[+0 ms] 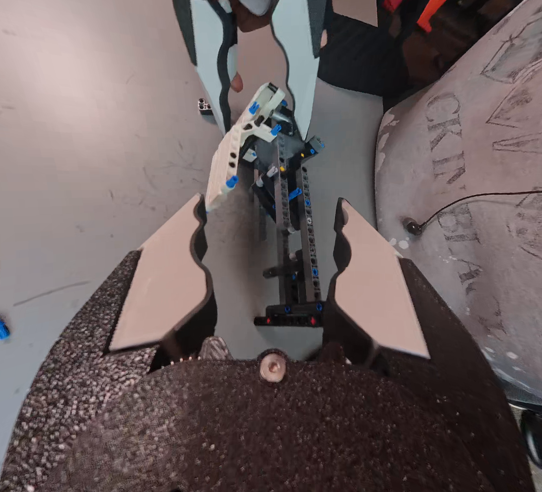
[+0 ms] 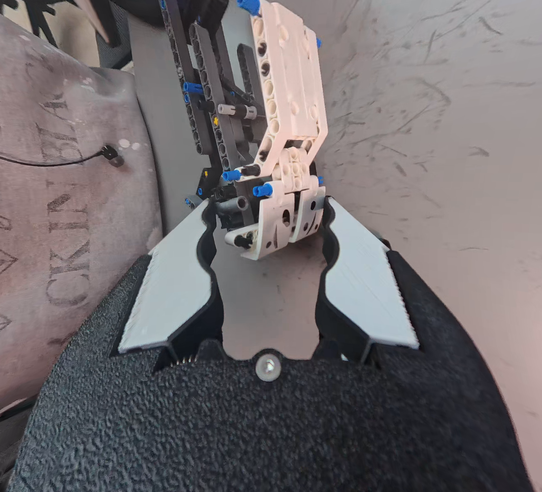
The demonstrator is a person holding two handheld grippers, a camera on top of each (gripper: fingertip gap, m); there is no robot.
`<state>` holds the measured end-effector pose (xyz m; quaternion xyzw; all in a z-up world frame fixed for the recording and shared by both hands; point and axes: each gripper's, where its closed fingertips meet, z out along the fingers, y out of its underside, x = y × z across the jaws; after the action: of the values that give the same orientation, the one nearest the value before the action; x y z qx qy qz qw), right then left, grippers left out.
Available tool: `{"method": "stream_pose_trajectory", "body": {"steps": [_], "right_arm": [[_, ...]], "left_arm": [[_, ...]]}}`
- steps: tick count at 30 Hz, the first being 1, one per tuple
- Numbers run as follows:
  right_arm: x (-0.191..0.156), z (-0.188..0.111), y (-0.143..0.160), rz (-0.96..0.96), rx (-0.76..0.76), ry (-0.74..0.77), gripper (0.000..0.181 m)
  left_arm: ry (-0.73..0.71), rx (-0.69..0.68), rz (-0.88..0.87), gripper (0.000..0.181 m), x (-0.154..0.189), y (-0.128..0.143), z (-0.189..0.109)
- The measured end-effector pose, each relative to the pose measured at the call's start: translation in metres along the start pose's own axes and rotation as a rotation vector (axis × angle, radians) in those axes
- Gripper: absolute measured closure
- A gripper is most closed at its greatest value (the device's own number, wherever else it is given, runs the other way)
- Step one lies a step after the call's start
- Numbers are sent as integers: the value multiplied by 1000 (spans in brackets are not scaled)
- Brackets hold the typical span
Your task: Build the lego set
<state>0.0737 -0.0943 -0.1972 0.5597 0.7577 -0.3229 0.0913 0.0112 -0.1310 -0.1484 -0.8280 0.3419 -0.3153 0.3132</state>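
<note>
Right wrist view: the lego model [image 2: 234, 114] fills frame centre on the table [image 2: 440, 125], its white nose between the right gripper [image 2: 267, 208] tips, jaws wide (likely bracing). Left gripper [image 1: 269, 202], also wide, straddles its far end.

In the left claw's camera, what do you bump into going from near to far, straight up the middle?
Left claw → black bar with red pins → long dark grey beams → white panel piece → right claw.

Scuffed grey table [image 1: 88, 125] beside a printed fabric cushion [image 1: 469, 184].
</note>
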Motion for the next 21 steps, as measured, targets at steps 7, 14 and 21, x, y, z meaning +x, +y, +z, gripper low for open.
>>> {"method": "stream_pose_trajectory", "body": {"steps": [7, 14, 21], "right_arm": [[9, -24, -2, -67, 98, 98, 110], [44, -50, 27, -357, 149, 398, 121], [64, -22, 25, -289, 123, 286, 133]], "left_arm": [[27, -116, 77, 87, 2, 7, 46], [91, -43, 44, 91, 0, -1, 39], [74, 141, -10, 106, -12, -36, 7]]}}
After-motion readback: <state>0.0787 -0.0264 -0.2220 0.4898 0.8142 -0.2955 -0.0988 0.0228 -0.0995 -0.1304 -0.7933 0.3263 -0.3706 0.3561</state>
